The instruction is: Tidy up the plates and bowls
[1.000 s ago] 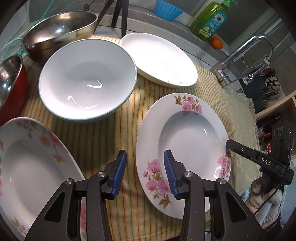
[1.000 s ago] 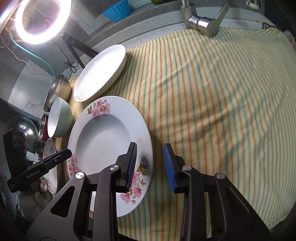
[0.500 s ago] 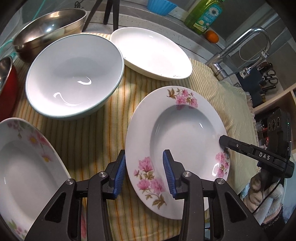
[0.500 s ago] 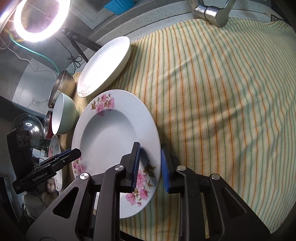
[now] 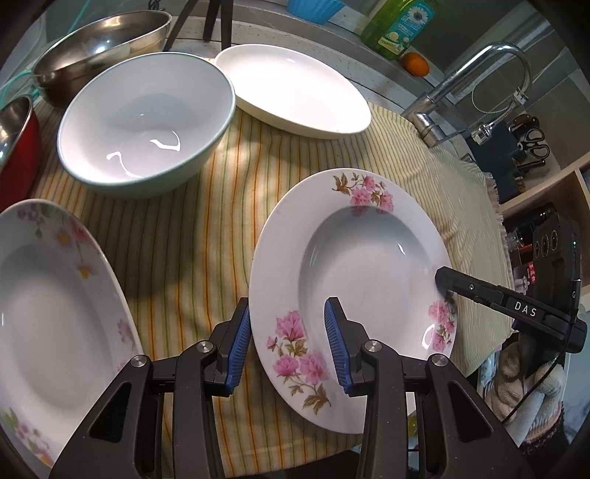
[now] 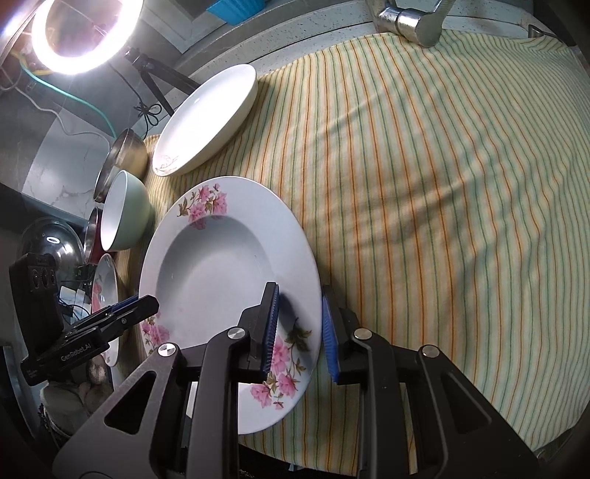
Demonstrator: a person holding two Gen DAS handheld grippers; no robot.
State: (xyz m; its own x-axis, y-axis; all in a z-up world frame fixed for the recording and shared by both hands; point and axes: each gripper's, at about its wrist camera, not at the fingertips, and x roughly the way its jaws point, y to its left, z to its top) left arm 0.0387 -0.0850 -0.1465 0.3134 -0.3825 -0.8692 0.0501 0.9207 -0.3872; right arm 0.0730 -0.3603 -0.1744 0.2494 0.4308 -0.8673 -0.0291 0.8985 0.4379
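A deep white plate with pink flowers [image 5: 365, 272] [image 6: 221, 272] lies on the striped cloth. My left gripper [image 5: 287, 342] straddles its left rim with its jaws open, one pad under the rim and one over it. My right gripper [image 6: 300, 331] straddles the opposite rim, its jaws narrowed around it with small gaps showing. A second flowered plate [image 5: 48, 294] lies at the left. A white bowl with a green outside [image 5: 147, 114] and a plain white plate [image 5: 295, 84] sit further back.
A steel bowl [image 5: 99, 37] and a red bowl [image 5: 14, 140] stand at the back left. A tap [image 5: 468, 73], a soap bottle [image 5: 398, 25] and an orange [image 5: 416, 62] are at the back right. The striped cloth [image 6: 442, 184] stretches to the right. A ring light [image 6: 81, 33] shines at the back.
Both grippers moved in onto the flowered plate's opposite rims. The right gripper's jaws narrowed around its rim. The left jaws stayed open.
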